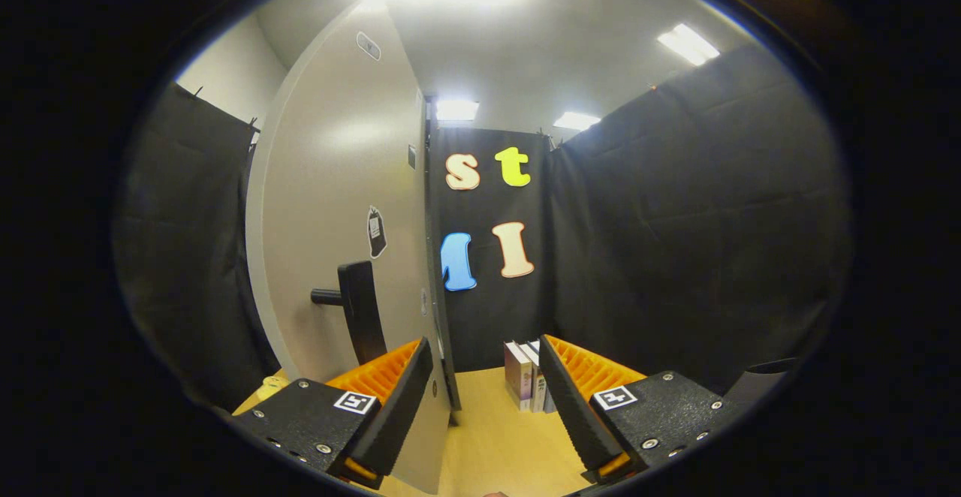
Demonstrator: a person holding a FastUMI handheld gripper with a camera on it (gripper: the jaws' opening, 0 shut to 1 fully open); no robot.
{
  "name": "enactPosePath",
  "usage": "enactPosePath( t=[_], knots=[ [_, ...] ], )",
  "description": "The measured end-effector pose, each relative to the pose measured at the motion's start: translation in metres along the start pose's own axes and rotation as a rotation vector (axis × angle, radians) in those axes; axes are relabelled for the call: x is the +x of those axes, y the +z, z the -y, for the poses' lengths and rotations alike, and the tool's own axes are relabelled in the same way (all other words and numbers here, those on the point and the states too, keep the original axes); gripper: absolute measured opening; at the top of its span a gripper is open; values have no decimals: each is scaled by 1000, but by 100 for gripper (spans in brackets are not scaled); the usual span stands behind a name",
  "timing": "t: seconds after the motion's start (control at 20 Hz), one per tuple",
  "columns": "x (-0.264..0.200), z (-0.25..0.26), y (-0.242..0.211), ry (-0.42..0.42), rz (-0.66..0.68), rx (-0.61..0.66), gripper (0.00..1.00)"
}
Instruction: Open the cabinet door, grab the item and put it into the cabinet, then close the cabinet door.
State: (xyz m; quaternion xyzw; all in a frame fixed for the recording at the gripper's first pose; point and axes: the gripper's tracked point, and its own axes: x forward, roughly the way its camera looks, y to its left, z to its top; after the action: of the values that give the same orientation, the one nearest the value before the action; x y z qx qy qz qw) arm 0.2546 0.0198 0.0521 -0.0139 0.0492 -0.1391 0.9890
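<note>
While the gripper (484, 399) hangs low over the wooden tabletop (495, 437), its two fingers are spread wide apart with nothing between them, just bare tabletop showing in the gap. So it isn't holding anything.

On the left stands the cabinet door (338, 204), a tall pale grey panel seen at an angle, with its near edge coming down right beside the left finger. A dark handle (359, 317) sticks out of the door low down, a flat upright bar on a short round stub, and it sits just beyond the left finger's tip. There's a small dark sticker (376, 231) on the door above the handle, and a couple more little tags higher up that are too small to make out. Whether the door is fully shut or partly swung out, I honestly can't tell from this angle.

The item looks to be the books (525, 377), a few of them standing upright on the tabletop at the far end against the black cloth wall (676, 242). They're right next to the tip of the right finger, just to its left, slightly beyond it. Can't tell if they touch the finger.

Ceiling lights (687, 43) glow overhead, bright ones.
</note>
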Motion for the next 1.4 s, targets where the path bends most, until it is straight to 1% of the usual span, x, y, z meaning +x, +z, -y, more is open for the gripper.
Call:
enactPosePath(
  t=[0.2, 0.35, 0.55, 0.75, 1.0, 1.25, 1.4],
  knots=[
    [6, -31, -4, 41, -4, -3, 89],
    [13, -49, -10, 55, -11, -8, 89],
    [23, -75, -15, 99, -19, 8, 89],
    [33, -92, -21, 109, -27, 12, 89],
    [46, -121, -24, 150, -39, 38, 89],
    [59, -165, -27, 217, -43, 5, 91],
    [64, -181, -31, 233, -45, -24, 92]
  ],
)
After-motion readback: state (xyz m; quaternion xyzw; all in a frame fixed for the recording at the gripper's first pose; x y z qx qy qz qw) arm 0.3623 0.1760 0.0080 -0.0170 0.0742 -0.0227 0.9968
